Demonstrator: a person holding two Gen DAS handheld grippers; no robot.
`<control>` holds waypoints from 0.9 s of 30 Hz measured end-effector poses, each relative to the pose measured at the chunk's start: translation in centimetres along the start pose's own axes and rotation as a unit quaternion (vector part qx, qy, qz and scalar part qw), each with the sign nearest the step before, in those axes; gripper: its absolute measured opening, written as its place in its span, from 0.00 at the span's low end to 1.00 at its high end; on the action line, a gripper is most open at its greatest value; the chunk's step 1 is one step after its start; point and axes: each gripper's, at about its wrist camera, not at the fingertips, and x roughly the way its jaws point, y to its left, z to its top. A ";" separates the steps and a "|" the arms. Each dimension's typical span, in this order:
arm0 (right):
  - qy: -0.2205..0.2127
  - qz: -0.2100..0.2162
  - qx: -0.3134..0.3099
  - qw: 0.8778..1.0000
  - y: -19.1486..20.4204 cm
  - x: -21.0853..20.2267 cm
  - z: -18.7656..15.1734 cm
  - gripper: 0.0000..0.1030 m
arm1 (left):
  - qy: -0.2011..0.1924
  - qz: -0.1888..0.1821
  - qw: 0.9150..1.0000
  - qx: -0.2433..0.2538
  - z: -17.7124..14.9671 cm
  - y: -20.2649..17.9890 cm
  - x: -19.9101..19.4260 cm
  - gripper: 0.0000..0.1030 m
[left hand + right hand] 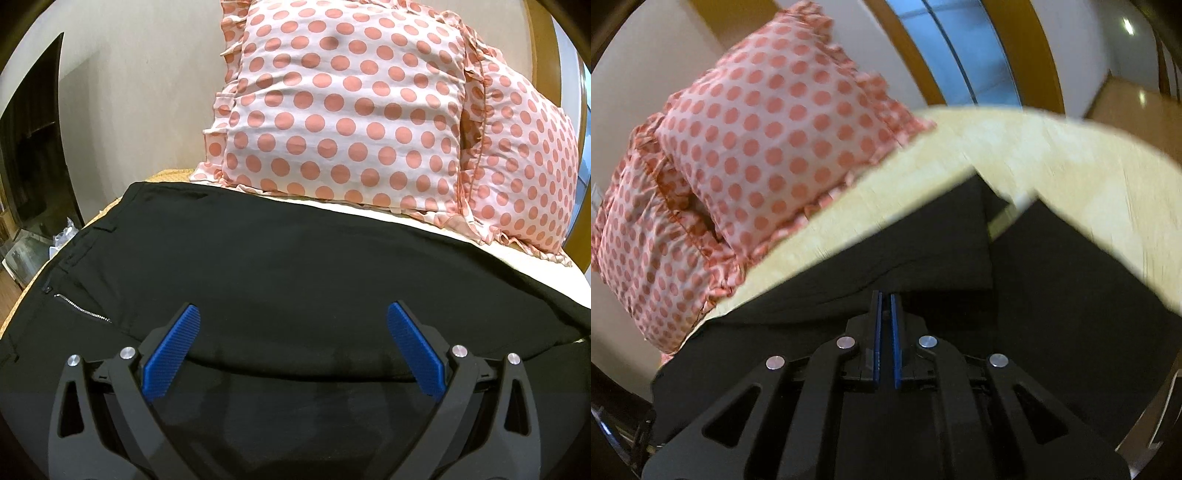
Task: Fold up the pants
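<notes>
Black pants (280, 266) lie flat across the bed, waistband and a silver zipper (79, 309) at the left. My left gripper (293, 314) is open, its blue pads spread just above the near edge of the pants, holding nothing. In the right wrist view the pants (923, 251) spread ahead with the two leg ends (1052, 236) at the far right. My right gripper (885, 299) is shut, blue pads almost together, on a raised fold of the black fabric.
Two pink polka-dot pillows (340, 107) stand at the head of the bed, also in the right wrist view (768, 136). The cream sheet (1052, 155) lies beyond the pants. A dark doorway (33, 147) and clutter are off the bed's left.
</notes>
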 end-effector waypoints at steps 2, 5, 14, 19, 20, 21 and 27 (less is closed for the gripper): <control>0.015 0.014 0.028 0.999 -1.1 0.5 -0.1 0.05 | -0.004 0.007 1.000 0.005 0.0 -0.2 -0.2 0.98; 0.024 0.047 0.075 0.996 -2.3 0.8 0.1 0.10 | -0.017 0.017 1.000 0.013 -0.1 -0.5 -0.8 0.98; 0.004 0.085 0.158 0.984 -4.3 1.4 0.7 0.42 | -0.004 0.003 1.000 0.019 0.1 -0.6 -1.6 0.98; 0.012 0.085 0.167 0.982 -4.8 2.5 0.9 0.04 | -0.005 0.020 1.000 0.020 0.1 -0.3 -2.3 0.98; 0.004 0.091 0.163 0.982 -4.8 2.1 1.0 0.04 | -0.005 0.022 1.000 0.016 0.2 0.0 -2.5 0.98; -0.004 0.098 0.159 0.982 -4.7 1.5 1.0 0.03 | -0.006 0.024 1.000 0.009 0.3 0.5 -2.7 0.98; -0.068 0.134 0.150 0.977 -5.3 -4.5 1.0 0.02 | -0.054 -0.010 0.998 -0.027 0.7 3.8 -4.8 0.98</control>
